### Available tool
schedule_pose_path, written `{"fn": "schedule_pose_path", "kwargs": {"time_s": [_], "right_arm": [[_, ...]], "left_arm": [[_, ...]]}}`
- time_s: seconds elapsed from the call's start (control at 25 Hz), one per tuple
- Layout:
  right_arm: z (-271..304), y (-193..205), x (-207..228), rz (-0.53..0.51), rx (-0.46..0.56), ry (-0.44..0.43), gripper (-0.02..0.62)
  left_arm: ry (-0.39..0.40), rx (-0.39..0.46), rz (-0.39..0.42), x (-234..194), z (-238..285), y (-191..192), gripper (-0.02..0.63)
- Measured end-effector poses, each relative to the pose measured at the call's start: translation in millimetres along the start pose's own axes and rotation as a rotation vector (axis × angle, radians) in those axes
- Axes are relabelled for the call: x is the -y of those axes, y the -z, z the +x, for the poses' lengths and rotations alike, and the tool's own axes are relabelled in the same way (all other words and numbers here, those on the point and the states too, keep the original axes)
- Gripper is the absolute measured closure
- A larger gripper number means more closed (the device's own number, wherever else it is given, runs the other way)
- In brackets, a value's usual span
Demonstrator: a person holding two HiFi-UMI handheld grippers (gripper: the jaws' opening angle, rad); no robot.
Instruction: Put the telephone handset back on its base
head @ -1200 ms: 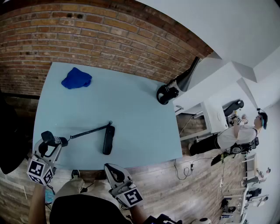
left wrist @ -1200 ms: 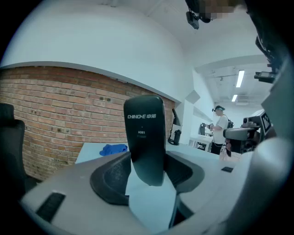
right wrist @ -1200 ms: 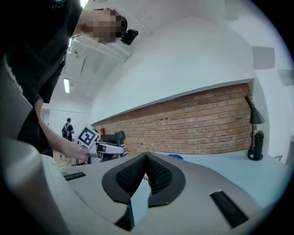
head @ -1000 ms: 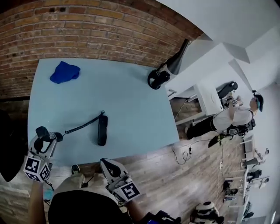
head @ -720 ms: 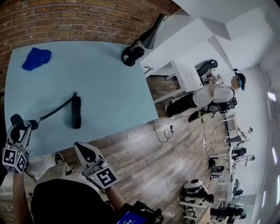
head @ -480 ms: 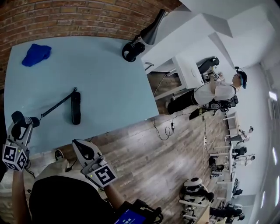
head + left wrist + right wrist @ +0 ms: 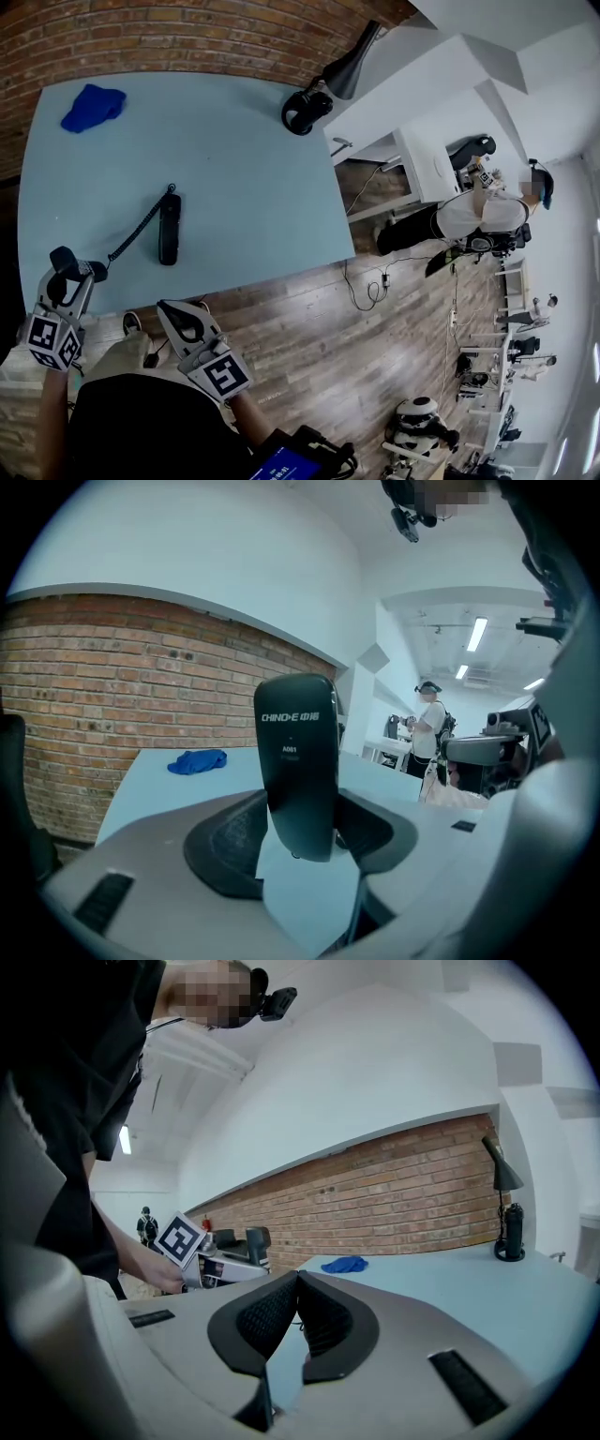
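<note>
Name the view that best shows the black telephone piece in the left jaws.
Left gripper view: the black plastic telephone piece sits central, gripped, lettering legible. Head view shows it tiny; right gripper view, distant and dark.

Head view overhead; gripper views low, facing brick wall (image 7: 187, 37); share table (image 7: 244, 169).

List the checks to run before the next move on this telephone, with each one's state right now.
1. Left gripper grips the telephone base: ok, the base stands upright between its jaws.
2. Right gripper free: ok, nothing between its jaws.
3. Right jaws opened for the handset: not ok, they are together.
4. Handset clear to grasp: ok, it lies alone on the blue table.
5. Coiled cord untangled: ok, it runs straight from handset to base.
6. Base resting on the table: cannot tell.
</note>
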State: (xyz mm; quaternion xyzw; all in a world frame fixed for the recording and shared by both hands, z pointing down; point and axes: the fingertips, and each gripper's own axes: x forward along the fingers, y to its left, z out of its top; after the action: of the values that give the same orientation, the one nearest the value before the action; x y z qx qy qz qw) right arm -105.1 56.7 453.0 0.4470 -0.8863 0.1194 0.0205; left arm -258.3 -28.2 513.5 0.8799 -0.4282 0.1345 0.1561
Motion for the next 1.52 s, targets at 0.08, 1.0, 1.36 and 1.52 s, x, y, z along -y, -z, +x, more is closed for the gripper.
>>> {"fn": "schedule_pose_path", "kwargs": {"time_s": [0.08, 1.0, 1.36, 1.52], "right_arm": [[-8.5, 1.1, 10.6, 0.010, -0.006, -0.009, 0.577], [-88.0, 33.5, 144.6, 0.027, -0.133, -0.152, 0.577], [-106.4, 46.0, 186.7, 0.045, -0.126, -0.120, 0.577], [-114.0, 48.0, 200.2, 0.070, -0.113, -0.087, 0.577]], "left_arm": [[-0.017, -0.016, -0.014, 7.4, 2.5, 6.4, 0.348], [-0.338, -0.080, -0.139, 66.6, 28.7, 54.9, 0.348], [-0.379, -0.139, -0.152, 84.3, 48.4, 80.7, 0.348], [-0.380, -0.191, -0.154, 83.8, 65.8, 89.7, 0.348]]}}
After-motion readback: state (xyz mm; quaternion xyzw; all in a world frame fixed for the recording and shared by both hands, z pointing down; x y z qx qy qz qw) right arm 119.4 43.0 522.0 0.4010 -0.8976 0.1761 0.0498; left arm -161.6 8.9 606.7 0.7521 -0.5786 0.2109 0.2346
